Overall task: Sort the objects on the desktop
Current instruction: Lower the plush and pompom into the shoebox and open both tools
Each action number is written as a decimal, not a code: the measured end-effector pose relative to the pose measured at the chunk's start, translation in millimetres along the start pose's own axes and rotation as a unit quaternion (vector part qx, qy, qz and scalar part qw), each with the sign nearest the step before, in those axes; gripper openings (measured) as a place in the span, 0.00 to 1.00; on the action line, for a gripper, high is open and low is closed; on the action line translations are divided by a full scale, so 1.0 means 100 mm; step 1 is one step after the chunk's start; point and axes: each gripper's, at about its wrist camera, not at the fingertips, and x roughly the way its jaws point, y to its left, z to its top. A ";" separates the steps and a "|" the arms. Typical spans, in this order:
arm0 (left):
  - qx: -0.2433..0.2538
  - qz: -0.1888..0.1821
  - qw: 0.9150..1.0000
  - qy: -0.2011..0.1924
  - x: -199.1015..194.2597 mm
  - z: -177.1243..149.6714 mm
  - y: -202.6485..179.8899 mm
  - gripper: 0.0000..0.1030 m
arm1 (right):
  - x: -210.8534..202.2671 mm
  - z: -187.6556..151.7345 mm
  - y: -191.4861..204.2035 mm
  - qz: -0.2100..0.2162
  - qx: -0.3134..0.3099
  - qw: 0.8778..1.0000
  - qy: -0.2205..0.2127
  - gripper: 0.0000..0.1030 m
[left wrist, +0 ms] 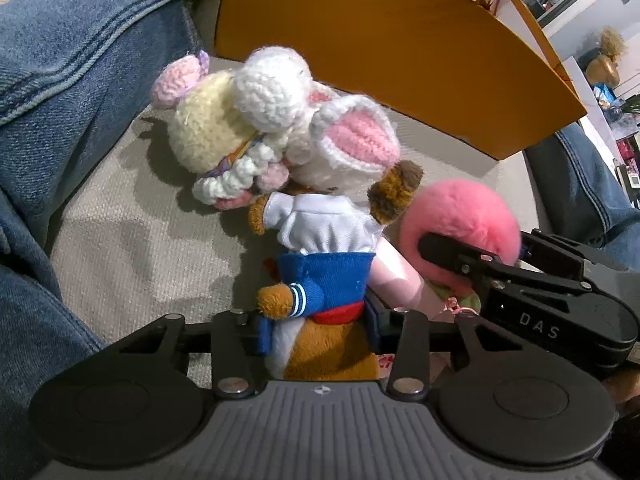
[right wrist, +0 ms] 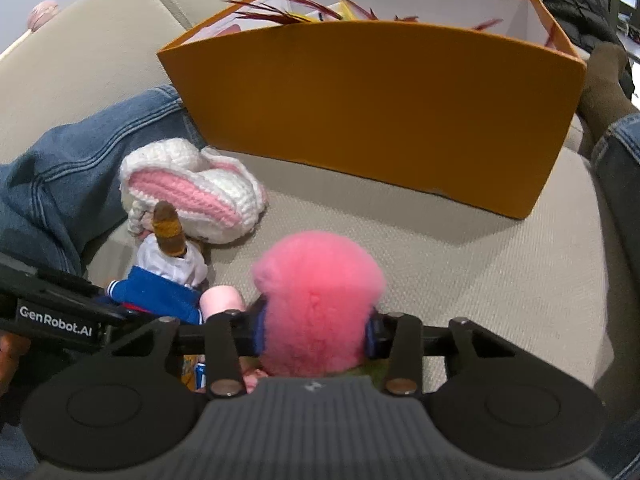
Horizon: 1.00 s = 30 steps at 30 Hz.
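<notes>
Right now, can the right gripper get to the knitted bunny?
Probably not yet. The right gripper is shut on the fluffy pink toy, and the sailor bear lies between it and the knitted bunny.

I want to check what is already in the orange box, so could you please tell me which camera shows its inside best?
The right wrist view shows the orange box best: its open top, white inner walls and some red feathers poking out are visible. The left wrist view shows mostly the box's outer wall and rim, with almost nothing of the inside.
</notes>
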 end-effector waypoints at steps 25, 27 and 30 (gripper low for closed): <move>0.074 -0.044 0.979 -0.182 -1.23 0.44 -0.52 0.45 | -1.33 0.56 -0.21 0.014 0.022 0.980 -0.196 0.42; 0.084 -0.046 0.976 -0.194 -1.32 0.51 -0.60 0.45 | -1.43 0.69 -0.24 0.015 0.018 0.977 -0.211 0.42; 0.098 -0.046 0.971 -0.213 -1.42 0.63 -0.66 0.45 | -1.54 0.87 -0.29 0.014 0.015 0.973 -0.229 0.42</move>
